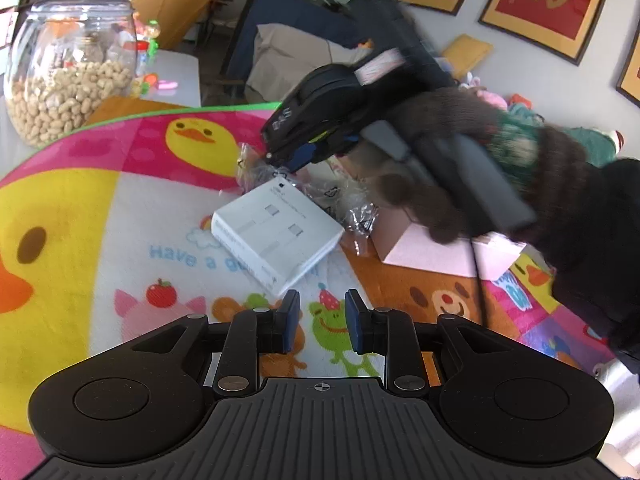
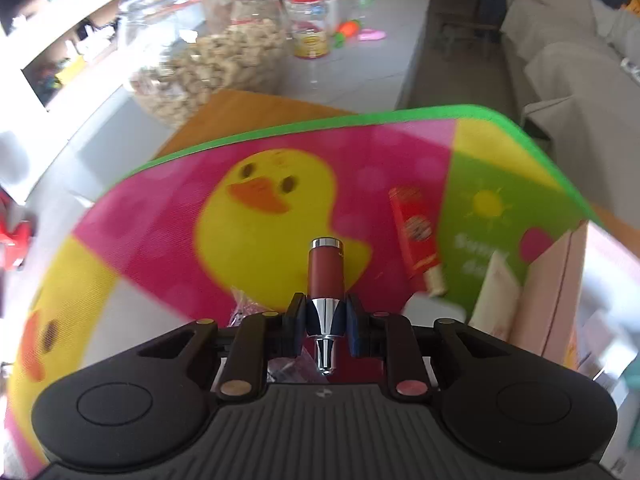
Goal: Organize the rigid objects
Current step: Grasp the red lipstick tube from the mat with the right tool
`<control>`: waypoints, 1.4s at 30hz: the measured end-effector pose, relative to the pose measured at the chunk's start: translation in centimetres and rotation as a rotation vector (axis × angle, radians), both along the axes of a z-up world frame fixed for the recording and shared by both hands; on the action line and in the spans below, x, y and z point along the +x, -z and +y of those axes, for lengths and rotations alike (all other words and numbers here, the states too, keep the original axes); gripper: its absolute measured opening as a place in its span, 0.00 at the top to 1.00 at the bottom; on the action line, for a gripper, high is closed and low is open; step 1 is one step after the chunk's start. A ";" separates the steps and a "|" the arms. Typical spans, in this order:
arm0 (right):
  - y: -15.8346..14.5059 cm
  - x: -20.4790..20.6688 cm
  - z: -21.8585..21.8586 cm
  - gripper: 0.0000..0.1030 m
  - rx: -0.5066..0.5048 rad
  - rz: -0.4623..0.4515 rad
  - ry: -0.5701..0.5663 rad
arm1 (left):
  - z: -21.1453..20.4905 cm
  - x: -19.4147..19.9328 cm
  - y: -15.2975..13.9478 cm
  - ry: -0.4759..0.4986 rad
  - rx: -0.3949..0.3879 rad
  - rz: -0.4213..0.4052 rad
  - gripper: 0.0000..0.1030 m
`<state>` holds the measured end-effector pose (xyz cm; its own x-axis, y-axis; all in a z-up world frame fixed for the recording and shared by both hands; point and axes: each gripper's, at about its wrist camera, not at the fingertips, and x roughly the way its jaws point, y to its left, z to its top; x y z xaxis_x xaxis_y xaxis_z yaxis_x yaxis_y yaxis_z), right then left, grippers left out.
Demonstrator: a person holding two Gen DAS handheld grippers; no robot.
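Note:
My right gripper (image 2: 323,320) is shut on a dark red trimmer with a chrome tip (image 2: 325,276), held above the colourful duck mat (image 2: 168,240). A red tube (image 2: 414,236) lies on the mat to its right. In the left wrist view my left gripper (image 1: 322,320) is open and empty, low over the mat (image 1: 80,216). A white flat box (image 1: 276,236) lies just ahead of it. The right gripper (image 1: 304,152), held by a gloved hand (image 1: 460,160), hovers over crinkled clear wrappers (image 1: 344,196) behind the box.
A pink open box (image 1: 432,252) stands at the right of the mat and shows in the right wrist view (image 2: 560,288). A big glass jar of peanuts (image 1: 68,68) stands back left on a grey table (image 1: 180,72), with small toys and a red-lidded jar (image 2: 310,24).

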<state>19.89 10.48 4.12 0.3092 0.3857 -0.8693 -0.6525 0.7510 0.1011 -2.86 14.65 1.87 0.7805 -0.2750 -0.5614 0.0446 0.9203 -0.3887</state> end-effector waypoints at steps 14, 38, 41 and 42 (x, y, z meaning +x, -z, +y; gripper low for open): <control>-5.0 -11.7 -16.0 0.81 0.242 -0.122 0.089 | 2.2 1.6 -1.6 -0.186 0.068 0.009 0.72; 1.9 -15.7 -26.1 0.49 0.205 -0.296 0.320 | -0.8 9.9 -1.7 -0.180 0.137 0.155 0.76; 2.8 -15.4 -26.3 0.49 0.221 -0.265 0.336 | 0.0 12.2 -1.9 -0.235 0.027 0.192 0.76; 3.0 -15.5 -26.3 0.48 0.228 -0.262 0.340 | 0.2 13.1 -1.7 -0.261 0.010 0.204 0.76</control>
<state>4.44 -15.86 1.08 0.6477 0.3964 -0.6507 -0.3993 0.9039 0.1532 10.22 14.90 3.60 0.6953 -0.0739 -0.7149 -0.2713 0.8941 -0.3563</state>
